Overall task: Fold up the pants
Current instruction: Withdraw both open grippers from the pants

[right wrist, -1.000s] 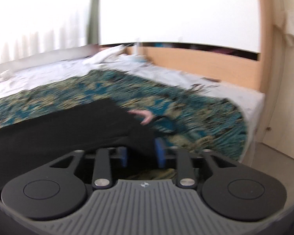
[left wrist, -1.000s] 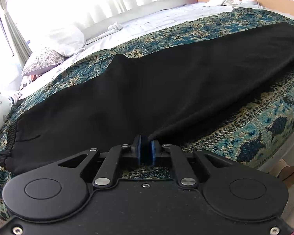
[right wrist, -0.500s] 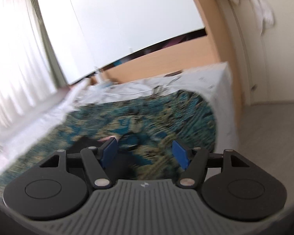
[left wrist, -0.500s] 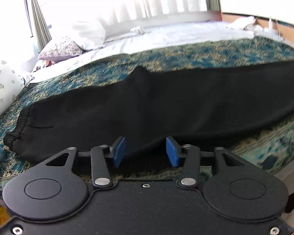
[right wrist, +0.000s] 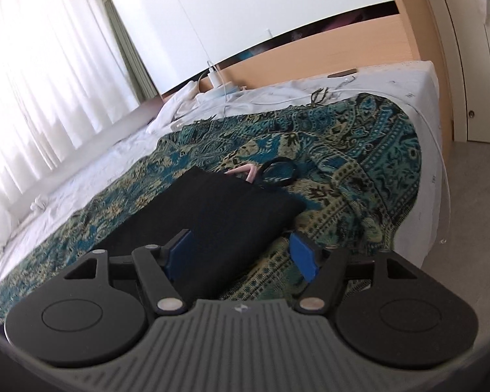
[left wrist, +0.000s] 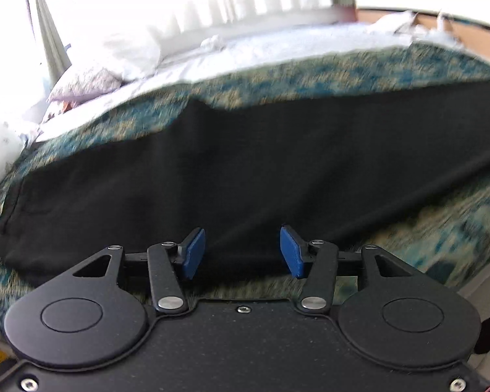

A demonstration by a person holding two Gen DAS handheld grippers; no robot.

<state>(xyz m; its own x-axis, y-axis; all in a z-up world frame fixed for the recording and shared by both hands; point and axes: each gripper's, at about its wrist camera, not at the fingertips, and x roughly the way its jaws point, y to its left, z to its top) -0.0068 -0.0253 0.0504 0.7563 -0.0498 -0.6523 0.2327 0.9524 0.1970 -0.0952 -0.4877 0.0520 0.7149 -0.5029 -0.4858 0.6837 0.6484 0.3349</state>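
We see a bed (right wrist: 418,75) with a white sheet, and most of it is covered by a blue-green patterned bedspread (right wrist: 359,150). In the left wrist view this bedspread (left wrist: 310,75) is blurred, so we cannot read its pattern there. The black pants (left wrist: 245,163) lie flat on the bedspread in a long band from left to right. Their waistband end (left wrist: 3,215) is at the left, and the far right end runs out of that view. In the right wrist view we see only the leg end of the pants (right wrist: 219,209); the rest is cut off by the gripper body. Pillows (left wrist: 91,78) lie at the head of the bed, overexposed by the bright window.

Just behind the leg end lies a small pink thing (right wrist: 245,173), half hidden by the cloth, and we cannot tell what it is. Beside it lies a dark ring-shaped object (right wrist: 279,171), also hard to identify.

The left gripper (left wrist: 243,253) has its jaws opening; the near edge of the pants is between the blue pads (left wrist: 192,254), but they do not press it. The right gripper (right wrist: 243,258) also has its jaws opening, wide apart, and the corner of the leg lies between its pads (right wrist: 305,258) without being gripped.
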